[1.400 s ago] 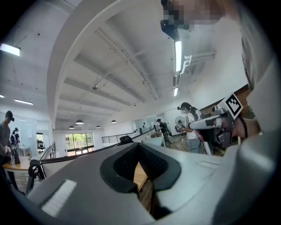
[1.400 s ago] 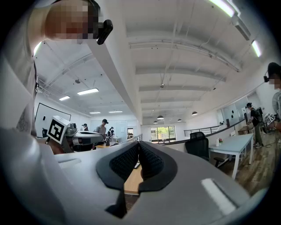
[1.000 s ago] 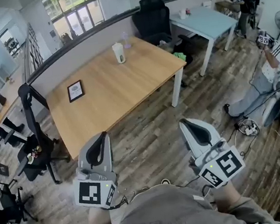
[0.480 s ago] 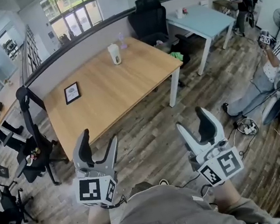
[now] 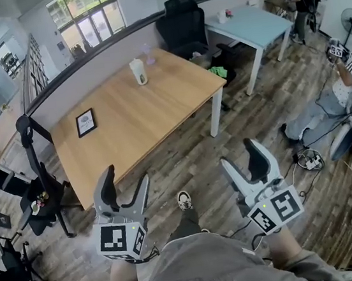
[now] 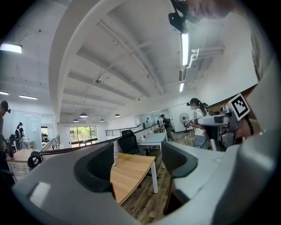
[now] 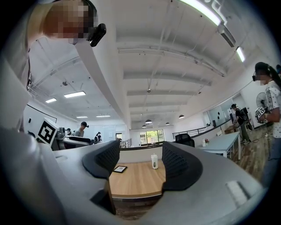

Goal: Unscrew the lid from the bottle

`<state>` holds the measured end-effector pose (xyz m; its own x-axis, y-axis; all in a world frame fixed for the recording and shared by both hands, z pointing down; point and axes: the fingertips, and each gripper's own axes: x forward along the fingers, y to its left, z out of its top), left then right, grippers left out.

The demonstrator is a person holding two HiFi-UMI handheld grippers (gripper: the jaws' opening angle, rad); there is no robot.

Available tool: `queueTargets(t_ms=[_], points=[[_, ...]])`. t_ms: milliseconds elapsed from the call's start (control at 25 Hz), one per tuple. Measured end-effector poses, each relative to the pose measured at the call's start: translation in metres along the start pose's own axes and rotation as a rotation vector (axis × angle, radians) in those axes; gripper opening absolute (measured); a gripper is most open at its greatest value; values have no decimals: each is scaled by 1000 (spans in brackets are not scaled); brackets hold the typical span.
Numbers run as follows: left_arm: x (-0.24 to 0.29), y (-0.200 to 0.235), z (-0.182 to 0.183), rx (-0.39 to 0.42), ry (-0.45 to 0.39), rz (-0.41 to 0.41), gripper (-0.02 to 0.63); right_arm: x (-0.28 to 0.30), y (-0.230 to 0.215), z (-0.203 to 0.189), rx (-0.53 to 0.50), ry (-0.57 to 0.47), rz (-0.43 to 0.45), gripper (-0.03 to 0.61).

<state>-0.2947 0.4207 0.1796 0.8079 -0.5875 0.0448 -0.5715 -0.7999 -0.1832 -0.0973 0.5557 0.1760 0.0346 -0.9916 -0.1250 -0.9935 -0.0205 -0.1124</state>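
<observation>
Ahead, white cylindrical bottle (image 5: 138,72) on wooden table (image 5: 153,114) — left gripper (image 5: 127,176), right gripper (image 5: 239,153) just opened, fingers (image 5: 108,186) empty.

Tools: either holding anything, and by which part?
Nothing held. The left tool and right tool have just been opening, jaws apart with nothing between; the bottle stands on the table.

Left gripper (image 5: 126,180) at 7 o'clock, right gripper (image 5: 241,155) at 5 o'clock, both roughly level, pointing to 12, jaws just been opening, now apart, nothing between.

No readable text; print on the framed card (image 5: 86,122) too small.
</observation>
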Motion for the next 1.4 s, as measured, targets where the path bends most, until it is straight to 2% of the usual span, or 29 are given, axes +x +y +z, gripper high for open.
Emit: queueTargets(t_ms=[280,640,1120,1400], points=[[50,14,-13,-32,-1,-11,336,36,-26,-15,-6,32,-11,288],[135,52,-28,-48,27,-37,336,123,-63,-34,-7,85,-8,288],[256,137,-39,-62,50,-47,334,266,-109,-46,-8,135,-22,288],[309,174,-53,-60,58,-63,334,336,-118,-63,-3,159,-10,288]])
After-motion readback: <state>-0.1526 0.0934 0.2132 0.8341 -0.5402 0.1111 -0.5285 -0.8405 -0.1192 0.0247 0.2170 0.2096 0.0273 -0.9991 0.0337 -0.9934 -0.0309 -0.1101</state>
